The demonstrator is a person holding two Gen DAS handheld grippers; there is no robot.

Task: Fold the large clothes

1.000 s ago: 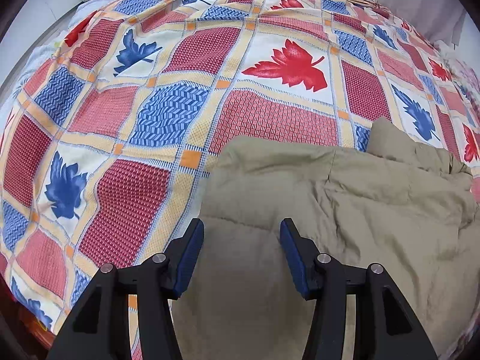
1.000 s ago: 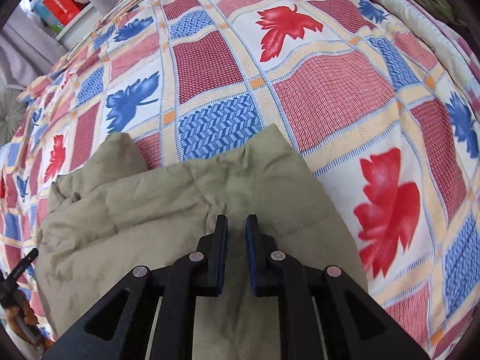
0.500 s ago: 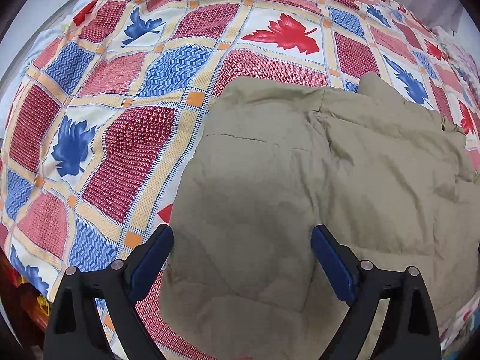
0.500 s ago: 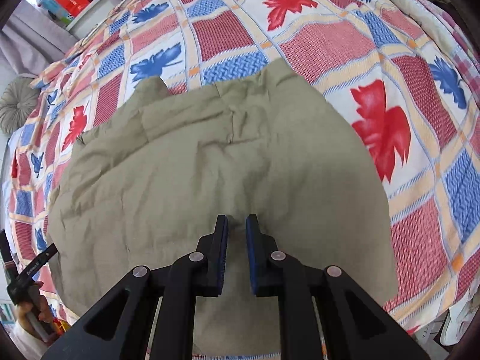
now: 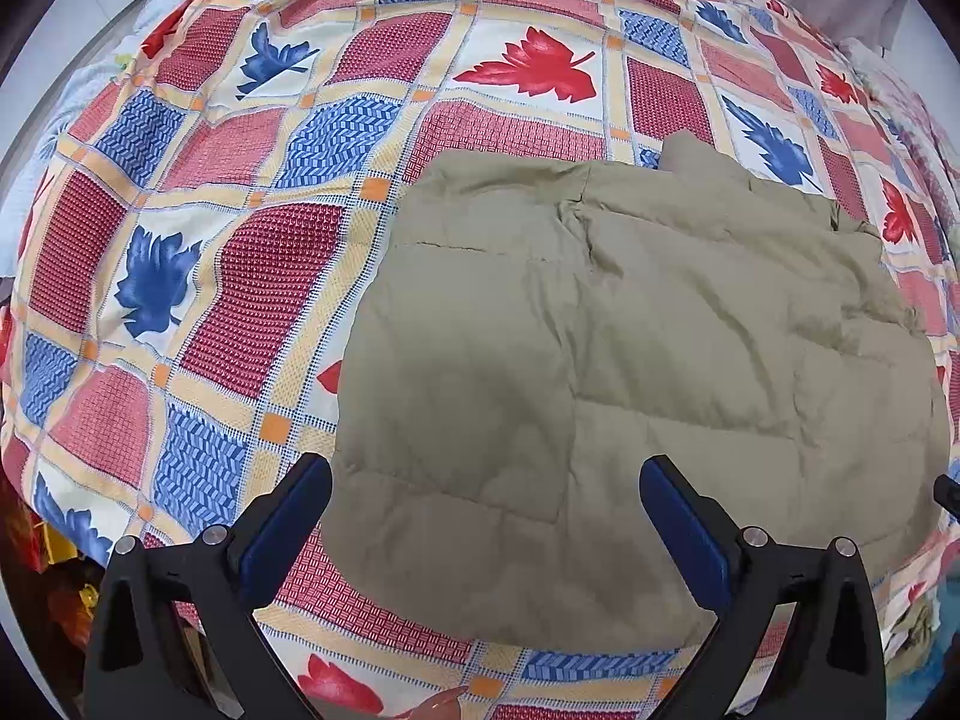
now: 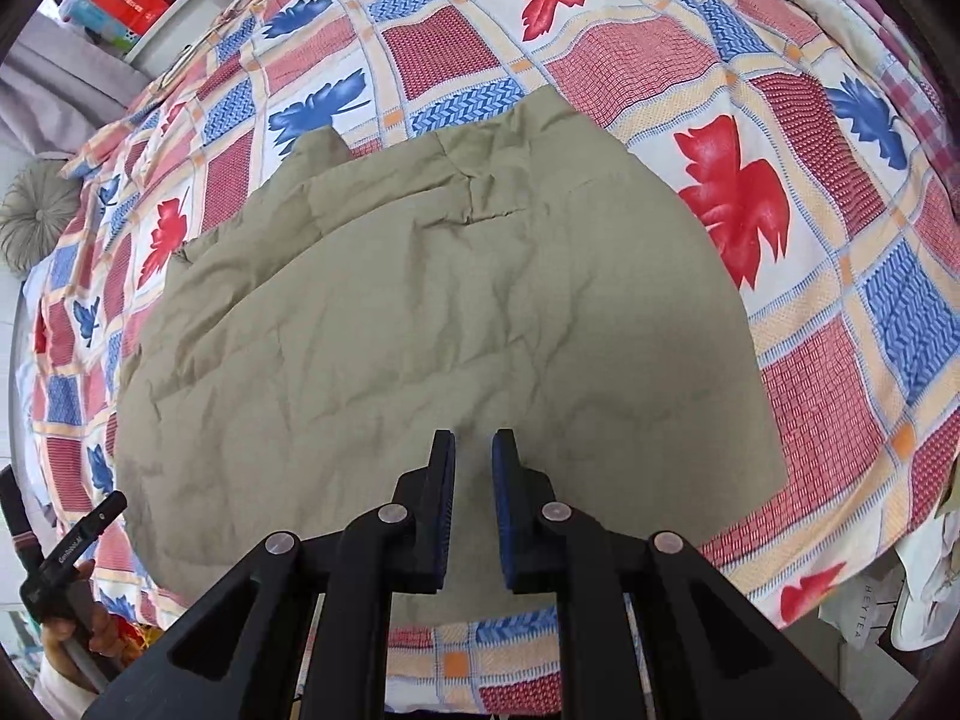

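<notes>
We hold our left gripper [image 5: 485,516] above the near edge of the khaki padded garment [image 5: 630,372], and its jaws are opening to their widest with nothing pinched between them; the blue pads [image 5: 282,531] hang clear of the cloth. Our right gripper [image 6: 474,468] points down over the same garment with its jaws drawn almost together, only a narrow slit between the pads, and we see no fabric caught in that slit, so it carries nothing.

Just beyond the fingers, the garment lies as a rough, thick rectangle on the patterned bedspread [image 5: 252,300], near the foot edge of the bed. We judge it already folded at least once: a doubled edge runs along its far side and a small flap pokes out at the far corner. Both tools being empty above it suggests that the fold has been laid down and let go, so the cloth can settle under its own weight. Its padding looks springy, so the layers may lift again.

Counting outward: two grippers, four blue pads, one garment, one bedspread. Further off, one round pleated cushion [image 6: 39,222] sits at the head end of the bed, and boxes on a shelf [image 6: 126,0] are too small to count surely. In the right wrist view, the hand [image 6: 90,618] grips the other tool's handle at the lower left.
</notes>
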